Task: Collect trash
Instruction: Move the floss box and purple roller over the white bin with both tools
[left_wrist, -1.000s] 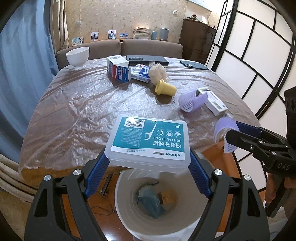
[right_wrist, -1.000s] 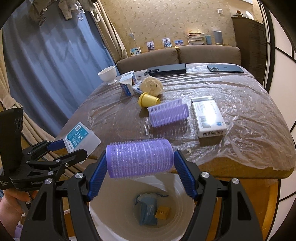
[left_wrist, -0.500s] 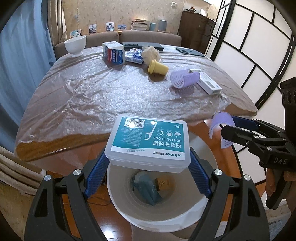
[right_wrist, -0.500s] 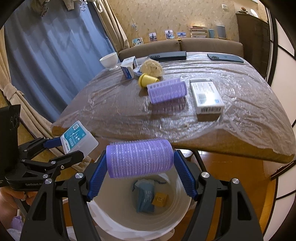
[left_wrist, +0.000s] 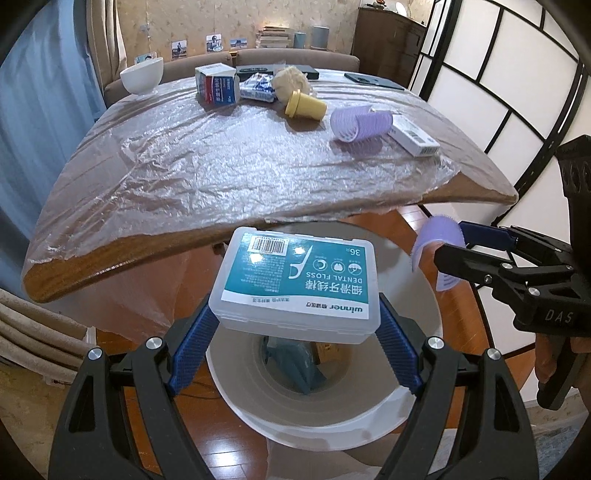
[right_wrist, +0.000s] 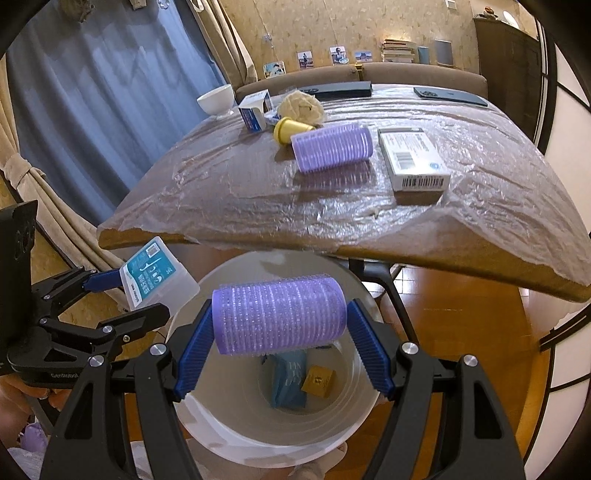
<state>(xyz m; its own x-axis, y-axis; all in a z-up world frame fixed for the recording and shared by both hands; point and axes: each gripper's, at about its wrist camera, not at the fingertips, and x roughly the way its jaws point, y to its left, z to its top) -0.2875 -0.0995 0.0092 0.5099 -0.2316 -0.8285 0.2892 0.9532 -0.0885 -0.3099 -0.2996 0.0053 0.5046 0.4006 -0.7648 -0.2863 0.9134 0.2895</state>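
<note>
Both loads over the white bin (right_wrist: 207, 424), just off the near edge of the worktop (left_wrist: 122, 258). Left claw (left_wrist: 295, 317) pinching the dental floss box (left_wrist: 299, 280) by its two short ends, flat, label up. Right claw (right_wrist: 279, 317) clamped endwise on a purple hair roller (right_wrist: 279, 314), lying crosswise between the blue pads. Already in the bin: a blue packet (right_wrist: 290, 380) and a small brown box (right_wrist: 318, 380).

Likely step: release into the bin, one or both together.

Risks, judged from here:
- Floss box wide against the bin mouth, and sitting toward the rim on the left-hand side in the right wrist view; dropped there, a clip on the rim and a tumble to the wooden floor.
- Roller light and bristly; a snag on the ribbed pads, or a bounce and roll off the rim.
- Two claws close together over one opening; a knock between them on spreading.
- Bin looking light; a nudge from either claw enough to tip it.

Left on the worktop: another purple roller (right_wrist: 332, 147), a white carton (right_wrist: 413, 158), a yellow cap (right_wrist: 290, 129).
</note>
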